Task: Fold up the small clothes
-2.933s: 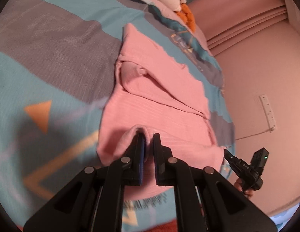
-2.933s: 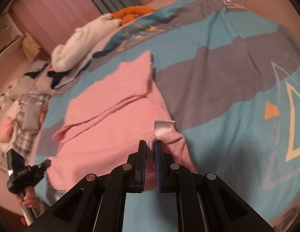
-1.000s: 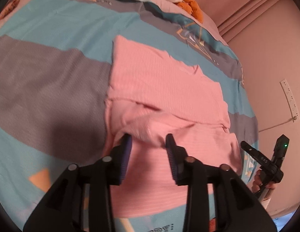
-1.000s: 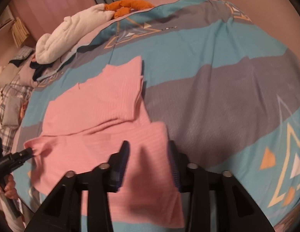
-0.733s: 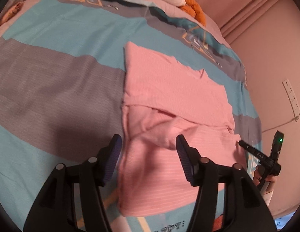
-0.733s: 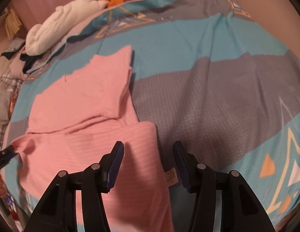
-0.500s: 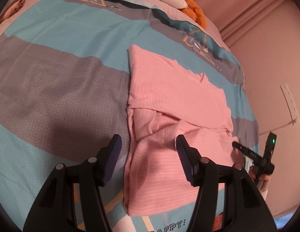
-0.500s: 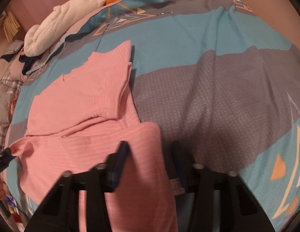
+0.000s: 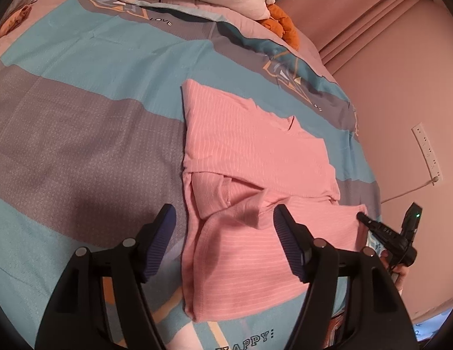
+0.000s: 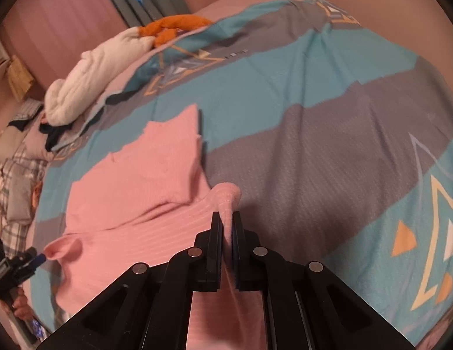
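A pink striped garment (image 9: pixel 255 163) lies partly folded on a bed with a teal and grey cover (image 9: pixel 80 110). My left gripper (image 9: pixel 223 230) is open and empty above the garment's near left part. In the left wrist view my right gripper (image 9: pixel 363 218) shows small at the garment's right corner. In the right wrist view my right gripper (image 10: pixel 226 224) is shut on a pinched corner of the pink garment (image 10: pixel 133 186) and lifts it a little. My left gripper (image 10: pixel 39 258) shows at the far left, at another raised corner.
A white rolled blanket (image 10: pixel 92 78) and an orange cloth (image 10: pixel 174 26) lie at the head of the bed. A pile of plaid and dark clothes (image 10: pixel 13 157) is at the left. A pink wall with a power strip (image 9: pixel 428 151) borders the bed's right side.
Both grippers let go of the garment and opened after laying a fold down. Since half a second ago my right gripper has shut on a garment corner. My left stays open.
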A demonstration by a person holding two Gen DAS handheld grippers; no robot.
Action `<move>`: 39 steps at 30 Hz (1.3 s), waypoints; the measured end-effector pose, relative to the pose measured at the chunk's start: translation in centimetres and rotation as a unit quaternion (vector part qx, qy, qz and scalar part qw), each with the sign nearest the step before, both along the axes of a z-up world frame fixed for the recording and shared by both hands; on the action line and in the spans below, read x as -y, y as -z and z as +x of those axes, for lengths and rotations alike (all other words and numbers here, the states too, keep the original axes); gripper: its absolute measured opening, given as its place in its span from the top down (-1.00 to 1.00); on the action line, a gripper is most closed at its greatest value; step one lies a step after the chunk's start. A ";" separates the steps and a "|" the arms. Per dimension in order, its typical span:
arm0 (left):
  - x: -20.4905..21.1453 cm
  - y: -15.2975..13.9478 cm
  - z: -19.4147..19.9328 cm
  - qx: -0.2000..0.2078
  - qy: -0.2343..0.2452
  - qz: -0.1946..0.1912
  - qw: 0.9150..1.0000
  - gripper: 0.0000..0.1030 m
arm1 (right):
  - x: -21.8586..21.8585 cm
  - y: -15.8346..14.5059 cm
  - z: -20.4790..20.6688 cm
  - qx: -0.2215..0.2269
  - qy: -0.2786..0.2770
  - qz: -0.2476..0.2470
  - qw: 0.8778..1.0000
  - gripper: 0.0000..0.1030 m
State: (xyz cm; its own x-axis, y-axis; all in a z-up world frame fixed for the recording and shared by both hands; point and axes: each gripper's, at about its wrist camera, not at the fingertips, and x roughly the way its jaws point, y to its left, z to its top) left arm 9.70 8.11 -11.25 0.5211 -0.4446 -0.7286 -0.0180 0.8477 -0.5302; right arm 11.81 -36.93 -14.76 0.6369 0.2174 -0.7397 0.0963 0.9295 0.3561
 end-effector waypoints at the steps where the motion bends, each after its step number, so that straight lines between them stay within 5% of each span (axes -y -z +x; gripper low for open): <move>1: 0.1 0.0 0.1 -0.002 0.003 -0.003 1.000 -0.34 | 0.3 0.1 0.0 0.000 0.004 0.010 1.000 0.87; 6: 1.3 -0.3 0.4 0.005 0.040 0.002 0.999 -0.34 | 0.7 0.8 -0.1 -0.010 0.024 0.002 1.000 0.87; 13: 3.4 0.9 1.2 0.001 0.094 0.062 0.994 -0.20 | 0.7 1.3 -0.4 -0.020 0.025 0.000 0.999 0.87; 22: 5.3 4.2 3.9 -0.033 0.102 0.123 0.987 -0.18 | 0.5 1.3 -0.4 -0.022 0.024 -0.011 0.999 0.87; 29: 5.0 4.5 4.1 -0.054 0.095 0.101 0.989 -0.06 | 0.4 1.4 -0.6 -0.022 0.022 -0.014 0.999 0.87; 35: 4.5 5.1 2.8 -0.071 0.103 0.044 0.991 0.05 | 0.2 1.5 -0.8 -0.021 0.018 -0.019 0.999 0.87; 39: 5.1 5.2 3.3 -0.067 0.095 0.057 0.992 0.07 | -0.1 1.3 -0.9 -0.017 0.016 -0.022 0.999 0.87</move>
State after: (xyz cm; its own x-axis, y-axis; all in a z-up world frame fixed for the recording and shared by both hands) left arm 13.01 2.99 -16.49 0.3310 -0.4364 -0.8367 0.0849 0.8968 -0.4342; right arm 10.89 -36.86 -16.07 0.6174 0.1633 -0.7695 0.1383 0.9404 0.3106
